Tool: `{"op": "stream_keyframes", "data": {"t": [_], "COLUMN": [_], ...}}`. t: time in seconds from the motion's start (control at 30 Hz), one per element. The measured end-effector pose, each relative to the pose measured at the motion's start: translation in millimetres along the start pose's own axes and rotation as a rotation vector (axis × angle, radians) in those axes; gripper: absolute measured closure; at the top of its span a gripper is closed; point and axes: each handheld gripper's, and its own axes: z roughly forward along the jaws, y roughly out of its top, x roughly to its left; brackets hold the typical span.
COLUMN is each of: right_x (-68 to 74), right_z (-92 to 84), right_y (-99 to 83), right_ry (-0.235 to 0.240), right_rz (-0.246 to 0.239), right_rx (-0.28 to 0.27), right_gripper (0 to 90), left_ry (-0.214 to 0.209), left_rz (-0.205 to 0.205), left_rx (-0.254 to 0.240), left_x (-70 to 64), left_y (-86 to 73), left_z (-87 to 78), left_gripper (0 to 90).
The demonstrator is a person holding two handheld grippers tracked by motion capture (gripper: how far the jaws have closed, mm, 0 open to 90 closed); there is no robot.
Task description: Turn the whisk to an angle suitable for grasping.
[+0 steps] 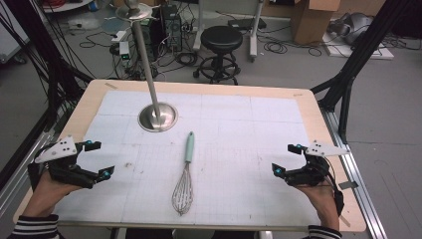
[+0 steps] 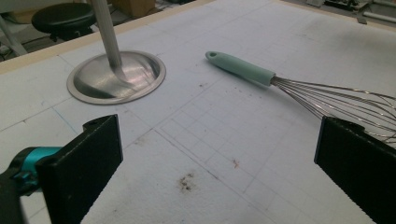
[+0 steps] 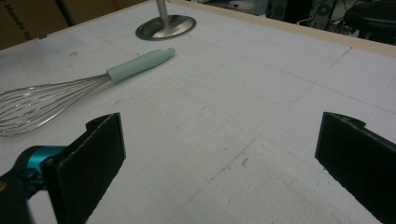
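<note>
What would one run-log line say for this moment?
whisk: flat at mat centre, untouched | left gripper: open, empty | right gripper: open, empty | metal stand: behind whisk handle

Partial dark print on a brown cardboard box beyond the counter's far edge, top left of the right gripper view: reads roughly "Hands S…", cut off at the frame edge, remainder illegible. No other readable text, labels, brands or numbers found anywhere else in the three views.
</note>
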Motion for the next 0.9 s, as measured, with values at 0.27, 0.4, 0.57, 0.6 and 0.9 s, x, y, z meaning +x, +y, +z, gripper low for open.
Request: {"op": "stream_keyframes", "data": {"t": [0.27,0.4,0.57,0.6,0.9], "right_x": [-2.5,-0.3,0.1,-0.3,-0.4], "right_z": [1.3,2.6,3.5,3.4,2.6], "right_y": [0.1,1.1,0.7,0.6,1.5], "right_ry": [0.008,0.006,0.003,0.007,0.014], "right_rz": [0.01,0.007,0.008,0.005,0.0], "right_rx": [0.006,0.007,0.015,0.015,0.014], "right_gripper": [0.8,0.8,0.8,0.8,0.8], "left_ry": [-0.009,-0.027,-0.037,-0.044,-0.102], "left_rz": [0.012,0.028,0.031,0.035,0.091], "left_rx": [0.004,0.018,0.034,0.041,0.105], "left_x": [-1.3,-1.4,2.8,3.2,0.7], "left_y": [2.8,8.0,15.9,18.2,47.6], "left_z": [-1.2,-0.3,2.2,3.1,18.6], "left_gripper": [1.7,1.6,1.7,1.7,1.7]}}
